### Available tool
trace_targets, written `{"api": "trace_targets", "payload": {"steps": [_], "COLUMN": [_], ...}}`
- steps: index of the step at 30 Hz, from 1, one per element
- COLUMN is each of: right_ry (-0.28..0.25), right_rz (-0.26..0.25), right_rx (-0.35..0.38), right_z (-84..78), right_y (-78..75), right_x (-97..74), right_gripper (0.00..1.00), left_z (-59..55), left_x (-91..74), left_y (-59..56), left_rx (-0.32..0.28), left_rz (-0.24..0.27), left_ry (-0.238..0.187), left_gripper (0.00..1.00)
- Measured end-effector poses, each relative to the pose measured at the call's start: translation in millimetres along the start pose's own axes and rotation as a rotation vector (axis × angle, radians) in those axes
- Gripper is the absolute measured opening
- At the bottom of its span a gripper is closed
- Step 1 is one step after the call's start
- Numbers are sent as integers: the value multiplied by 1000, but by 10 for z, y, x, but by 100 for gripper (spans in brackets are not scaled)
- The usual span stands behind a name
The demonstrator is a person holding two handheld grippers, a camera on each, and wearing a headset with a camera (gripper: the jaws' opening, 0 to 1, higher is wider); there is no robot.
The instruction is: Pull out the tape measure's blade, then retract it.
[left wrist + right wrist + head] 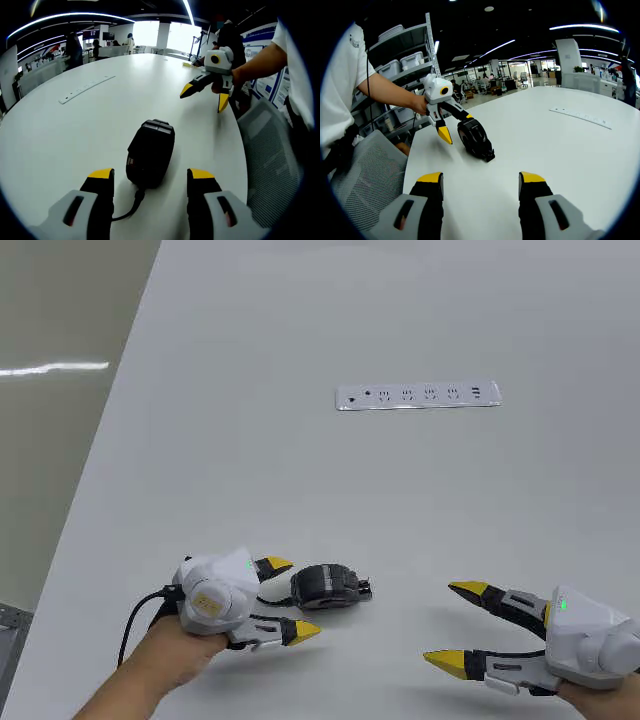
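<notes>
There was one black, rounded plastic tape measure (328,586), one long white power strip (417,396), and two white yellow-tipped grippers, left gripper (298,598) and right gripper (443,623), on one white table (300,440).

An open-plan office or lab: a big white table (300,490) with a power strip (417,396), shelving (405,60) holding storage bins, a mesh chair (370,170), staffed desks (485,86) far off.

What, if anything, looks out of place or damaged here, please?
Nothing stands out. The tape measure sits intact on the table, blade retracted, between the jaws of the open left gripper; the power strip lies flat; the right gripper is open.
</notes>
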State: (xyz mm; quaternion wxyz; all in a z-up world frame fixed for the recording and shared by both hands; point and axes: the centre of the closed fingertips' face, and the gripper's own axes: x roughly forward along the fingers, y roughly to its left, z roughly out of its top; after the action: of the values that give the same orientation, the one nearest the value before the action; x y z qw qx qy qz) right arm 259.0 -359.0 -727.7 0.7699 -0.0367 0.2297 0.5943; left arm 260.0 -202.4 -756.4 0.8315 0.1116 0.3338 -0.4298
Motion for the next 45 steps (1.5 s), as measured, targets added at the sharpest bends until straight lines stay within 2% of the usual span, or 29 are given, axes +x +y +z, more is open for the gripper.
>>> {"api": "trace_targets", "payload": {"steps": [10,14,16,18,25,36,45], "right_ry": [7,11,12,13,17,16,21], "right_rz": [21,28,31,34,40,48,52], "right_rx": [-9,-11,-10,-11,-11,-10,-11], "right_z": [36,38,42,48,40,49,29], "right_y": [-41,-56,-63,-66,-83,-92,-83], "right_x": [89,121,131,142,171,210,223], "right_gripper": [60,59,59,59,58,57,55], "left_z": [0,25,28,4,23,40,35], "left_x": [67,93,115,139,173,175,181], "left_y": [-1,-4,-10,-25,-20,31,18], "left_rx": [18,15,19,40,47,63,85], "left_rz": [-13,-17,-20,-26,-28,-29,-44], "left_ry": [14,6,7,26,21,21,24], "left_gripper": [53,51,50,49,43,31,30]}}
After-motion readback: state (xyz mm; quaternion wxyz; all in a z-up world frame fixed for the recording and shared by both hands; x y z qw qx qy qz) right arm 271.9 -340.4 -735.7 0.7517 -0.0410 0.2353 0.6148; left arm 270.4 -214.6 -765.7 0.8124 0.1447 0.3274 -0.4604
